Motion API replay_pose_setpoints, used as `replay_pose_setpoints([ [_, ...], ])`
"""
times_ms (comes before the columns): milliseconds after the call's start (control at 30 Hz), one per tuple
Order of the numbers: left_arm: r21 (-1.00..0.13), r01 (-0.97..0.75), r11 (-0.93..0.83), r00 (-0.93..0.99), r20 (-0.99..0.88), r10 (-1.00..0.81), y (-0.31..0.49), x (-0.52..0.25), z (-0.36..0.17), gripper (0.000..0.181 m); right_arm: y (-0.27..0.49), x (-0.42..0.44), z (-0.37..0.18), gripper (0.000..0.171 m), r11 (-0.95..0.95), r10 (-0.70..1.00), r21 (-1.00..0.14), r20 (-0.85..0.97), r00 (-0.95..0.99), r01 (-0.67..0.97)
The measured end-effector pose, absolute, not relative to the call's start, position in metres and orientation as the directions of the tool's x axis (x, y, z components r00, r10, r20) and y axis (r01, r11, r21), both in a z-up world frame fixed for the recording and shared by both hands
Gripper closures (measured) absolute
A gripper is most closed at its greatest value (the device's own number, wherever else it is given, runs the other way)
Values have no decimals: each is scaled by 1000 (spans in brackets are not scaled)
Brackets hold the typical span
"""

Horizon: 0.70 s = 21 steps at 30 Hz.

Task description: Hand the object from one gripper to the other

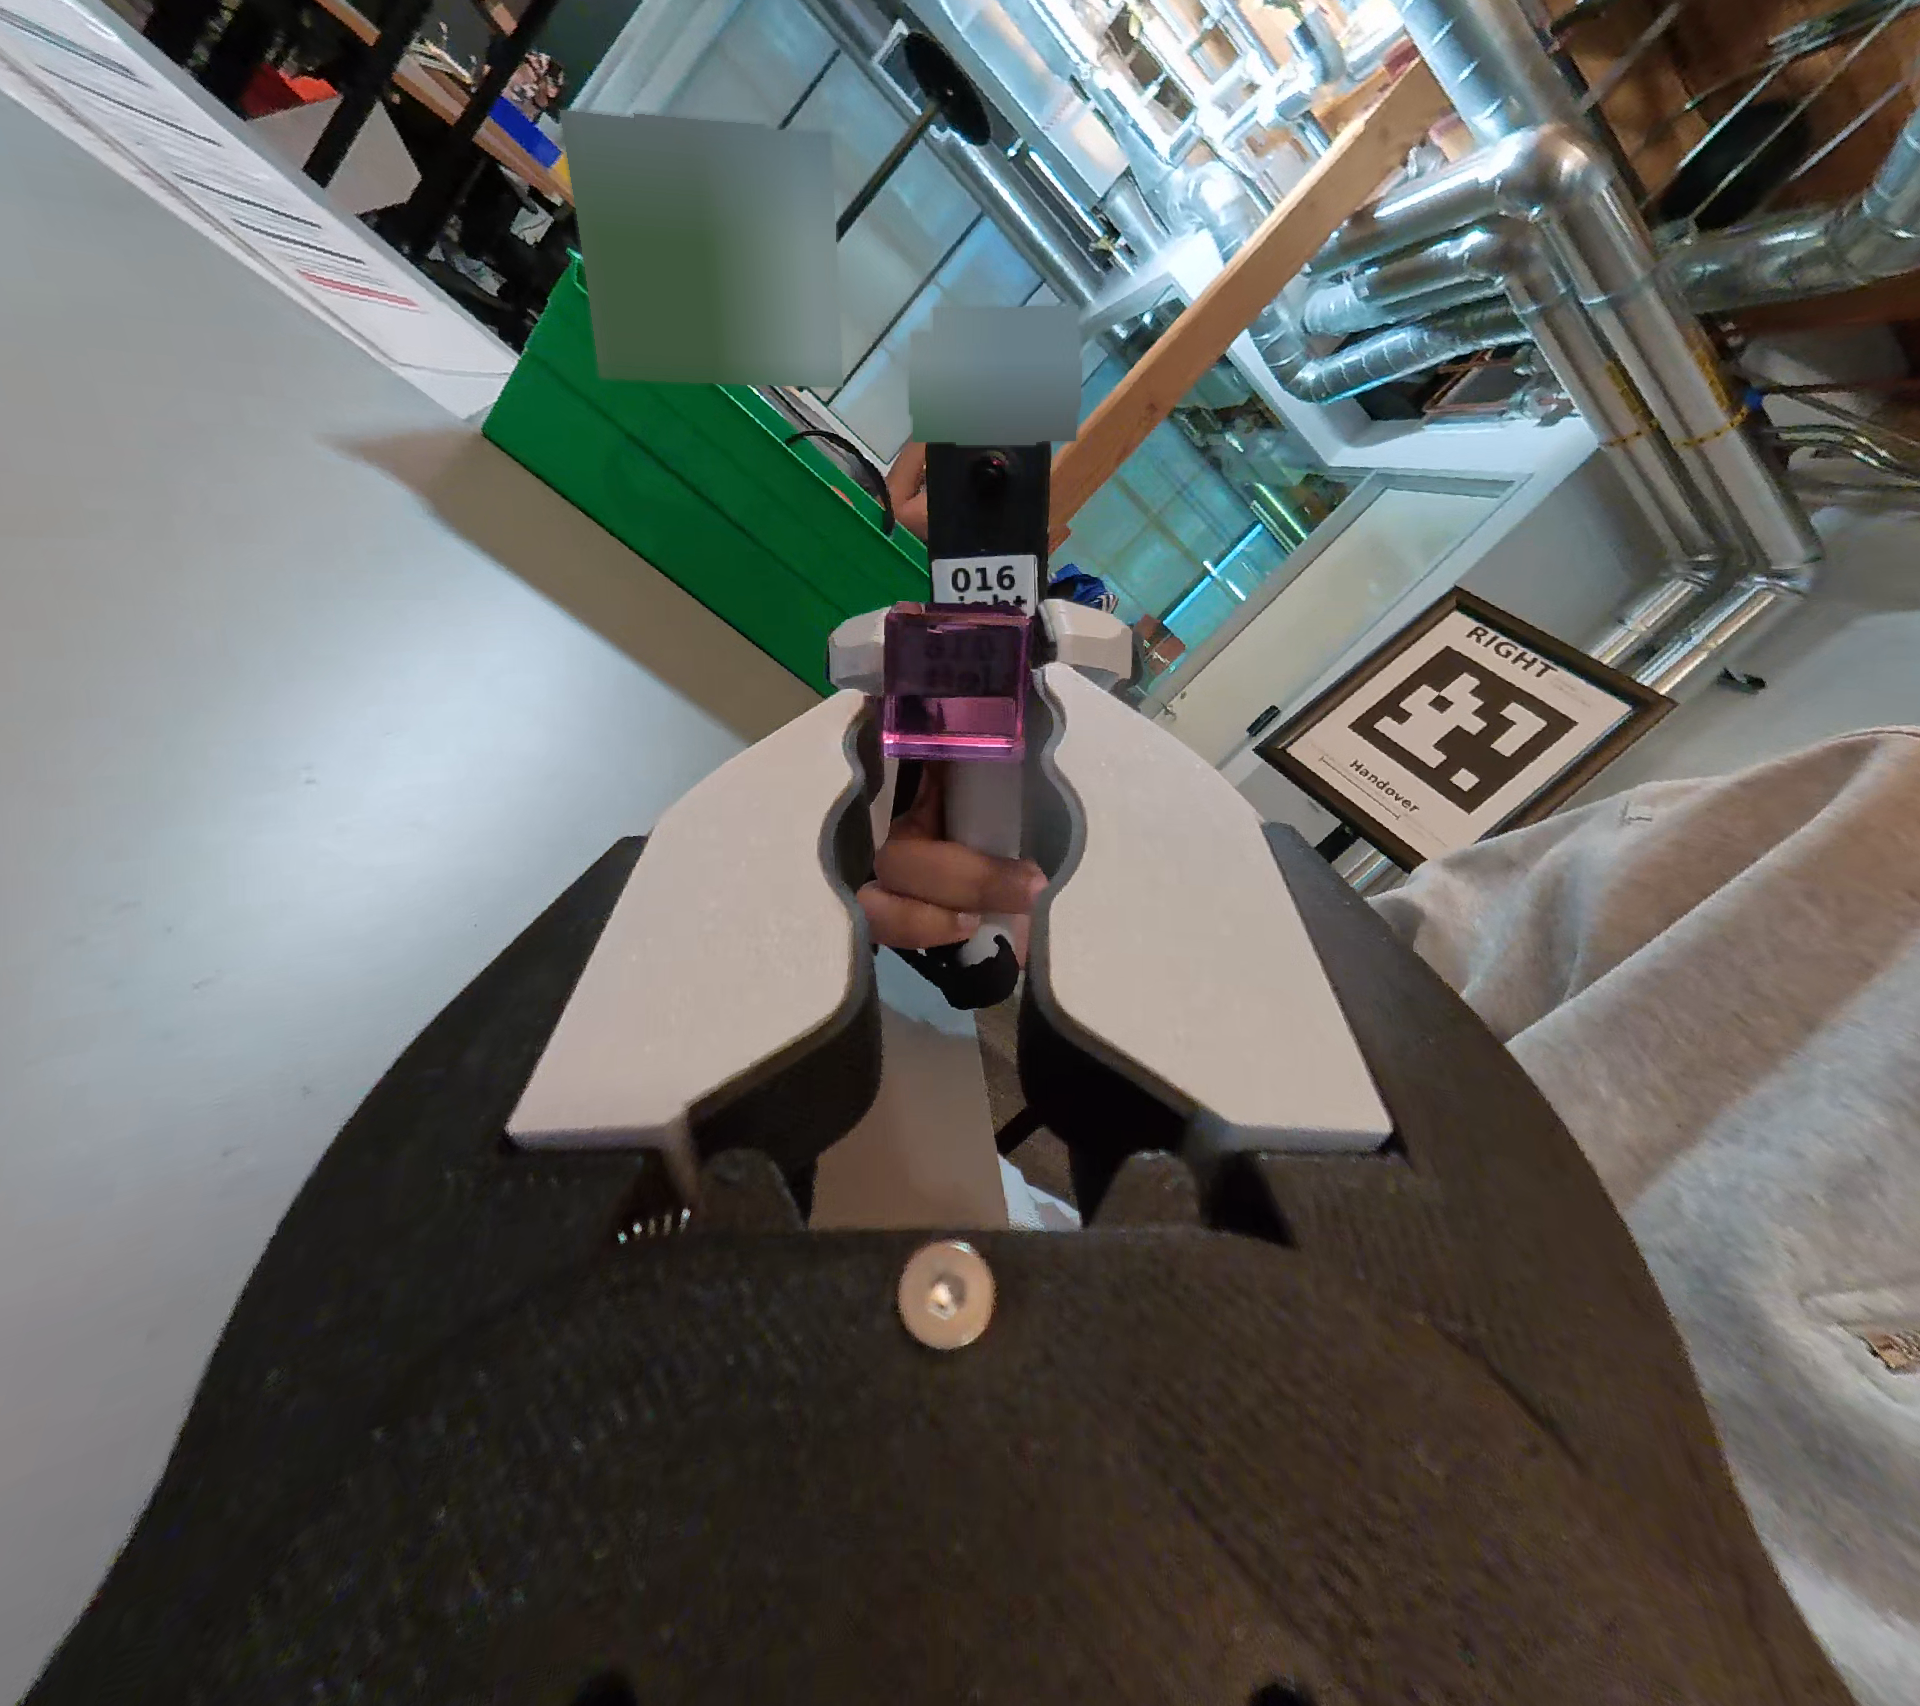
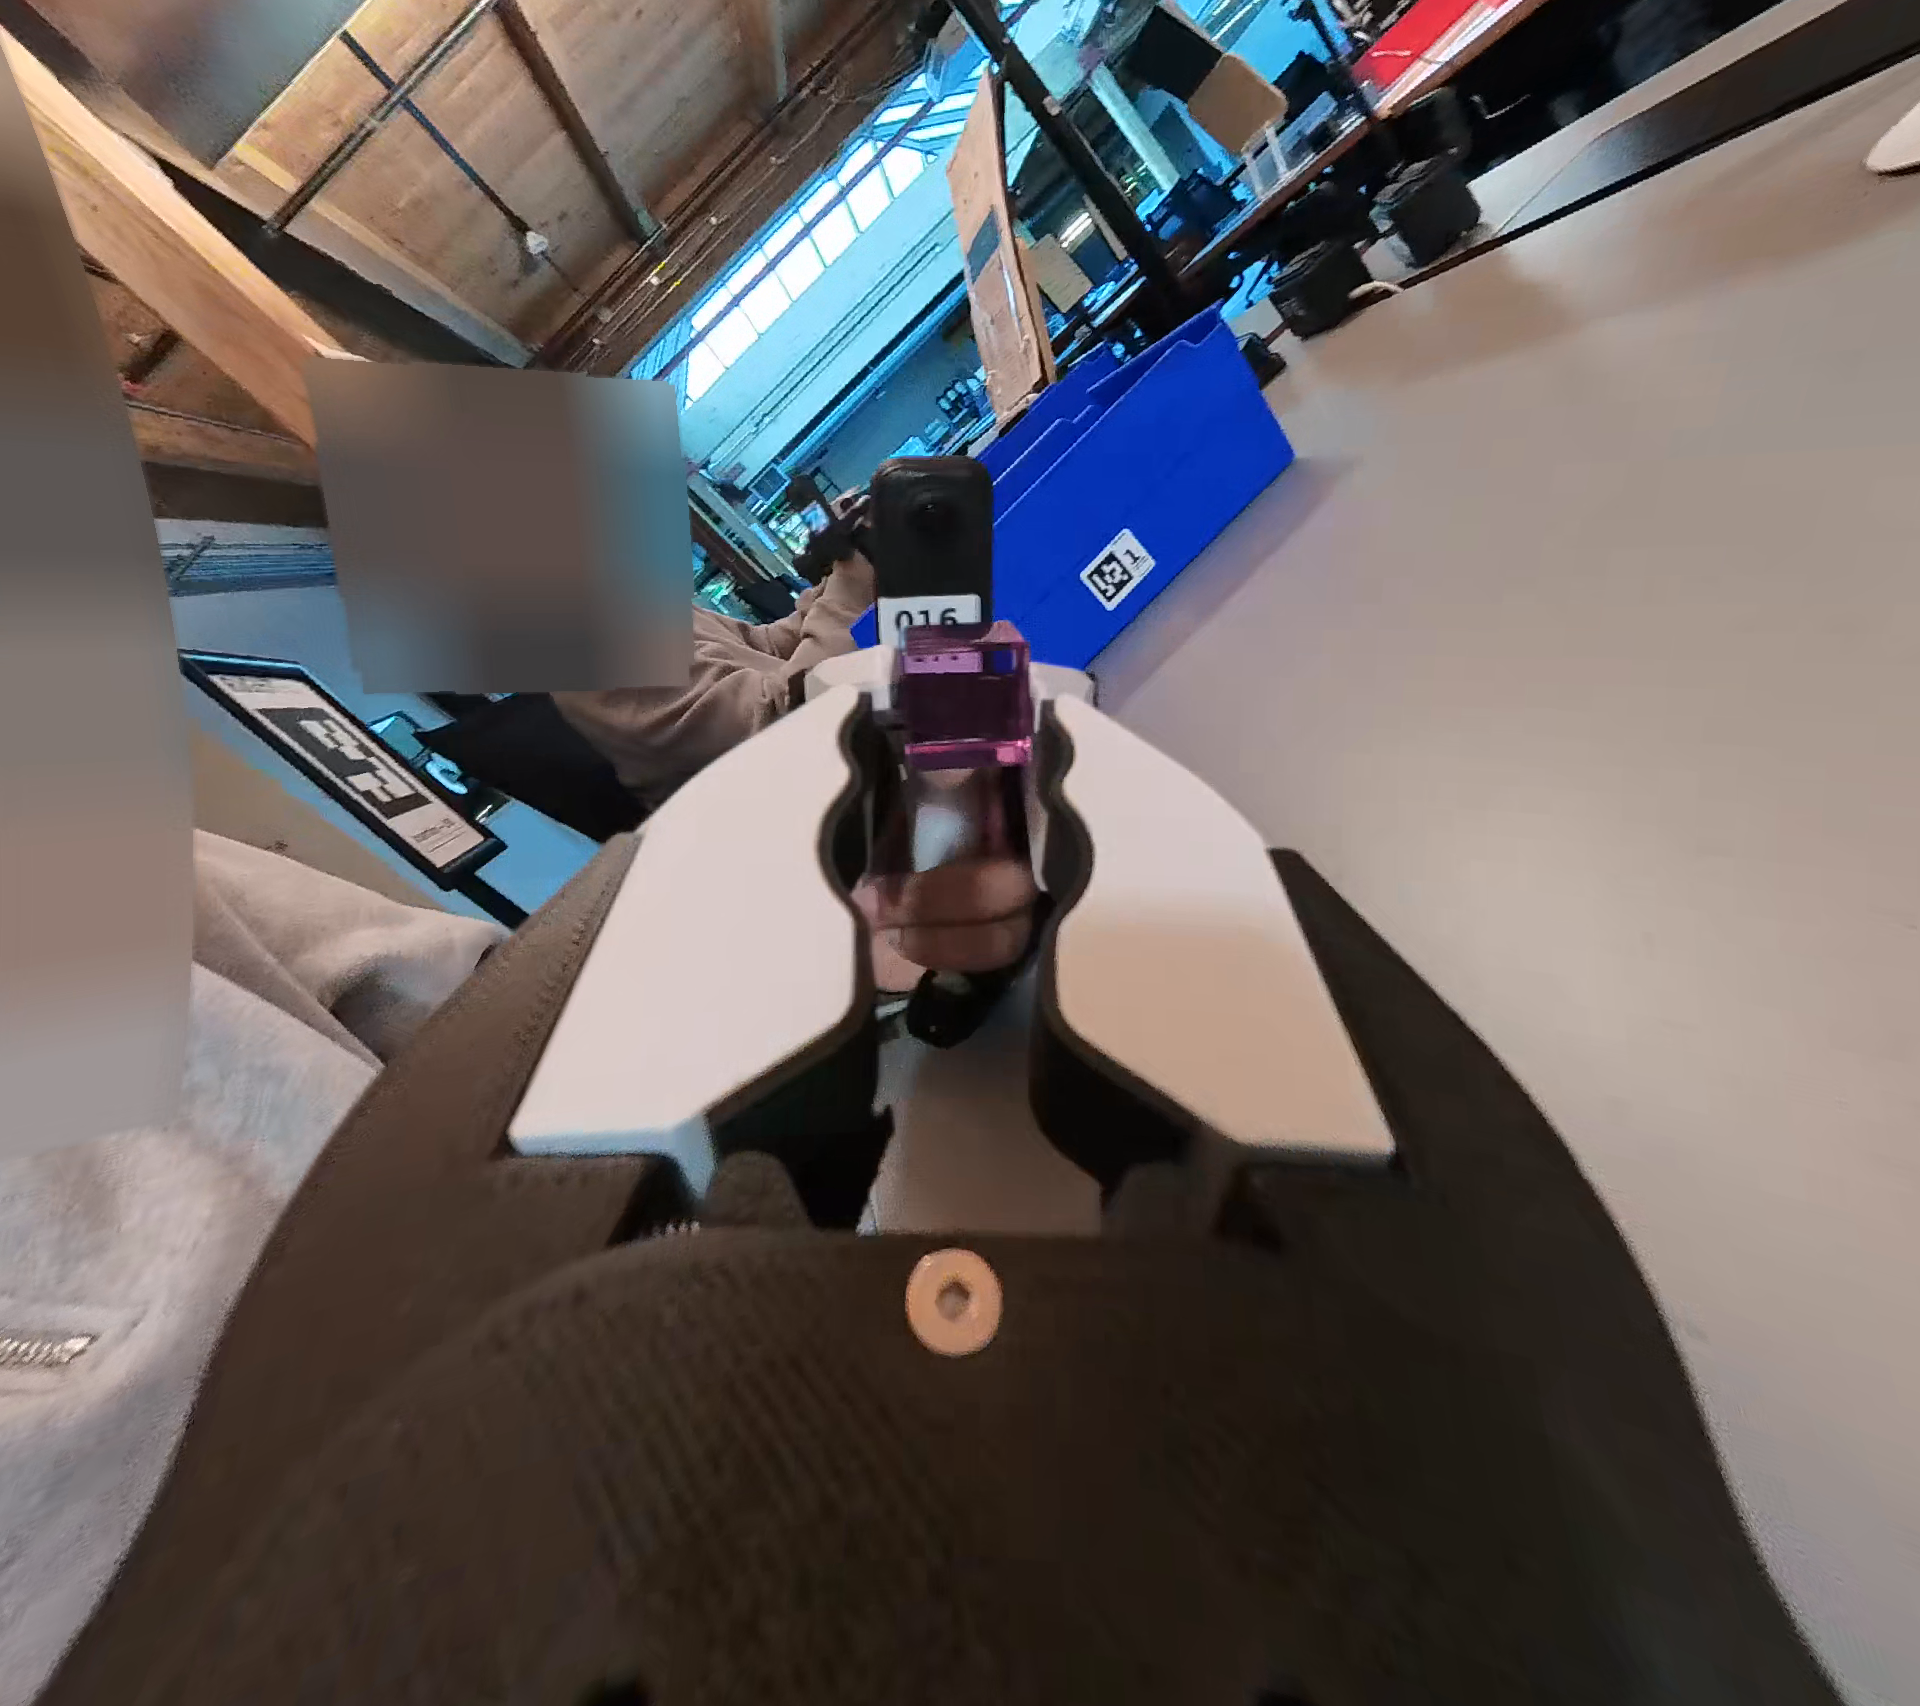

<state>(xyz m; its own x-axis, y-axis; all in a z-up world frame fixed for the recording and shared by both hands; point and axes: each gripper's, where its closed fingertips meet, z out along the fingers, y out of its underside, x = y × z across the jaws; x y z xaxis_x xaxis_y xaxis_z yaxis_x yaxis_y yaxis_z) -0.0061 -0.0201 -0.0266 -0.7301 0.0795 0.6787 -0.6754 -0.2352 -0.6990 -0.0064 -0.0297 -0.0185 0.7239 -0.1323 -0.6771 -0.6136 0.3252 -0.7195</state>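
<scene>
Here, above the pale table (image 1: 208, 617), the left gripper (image 1: 956, 721) and right gripper (image 2: 961, 726) meet nose to nose, both seemingly pinching the purple block (image 1: 954, 690) at centre, so the giver should loosen only once the taker's hold feels firm; its long axis apparently runs gripper to gripper.

I note silver ducts (image 1: 1455, 222), timber ceiling beams (image 2: 540, 67), bright windows (image 2: 810, 254), a green crate (image 1: 675, 472) and a blue crate (image 2: 1143, 461).
</scene>
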Motion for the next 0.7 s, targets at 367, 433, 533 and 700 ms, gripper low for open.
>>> replay_pose_setpoints([
  [367, -712, -676, -190, -735, 668, 114, -28, -17, -28, 156, -24, -11, -21, 146, 279, -95, -716, -684, 724, -640],
  [433, -708, -681, -189, -731, 672, 118, -28, -17, -28, 155, -24, -11, -21, 146, 271, -100, -720, -682, 725, -639],
  [533, -707, -683, -185, -730, 674, 117, -29, -17, -28, 155, -25, -11, -21, 146, 270, -107, -721, -681, 724, -638],
  [700, -716, -670, -193, -739, 668, 87, -30, -15, -30, 152, -28, -6, -22, 146, 292, -120, -712, -690, 714, -639],
])
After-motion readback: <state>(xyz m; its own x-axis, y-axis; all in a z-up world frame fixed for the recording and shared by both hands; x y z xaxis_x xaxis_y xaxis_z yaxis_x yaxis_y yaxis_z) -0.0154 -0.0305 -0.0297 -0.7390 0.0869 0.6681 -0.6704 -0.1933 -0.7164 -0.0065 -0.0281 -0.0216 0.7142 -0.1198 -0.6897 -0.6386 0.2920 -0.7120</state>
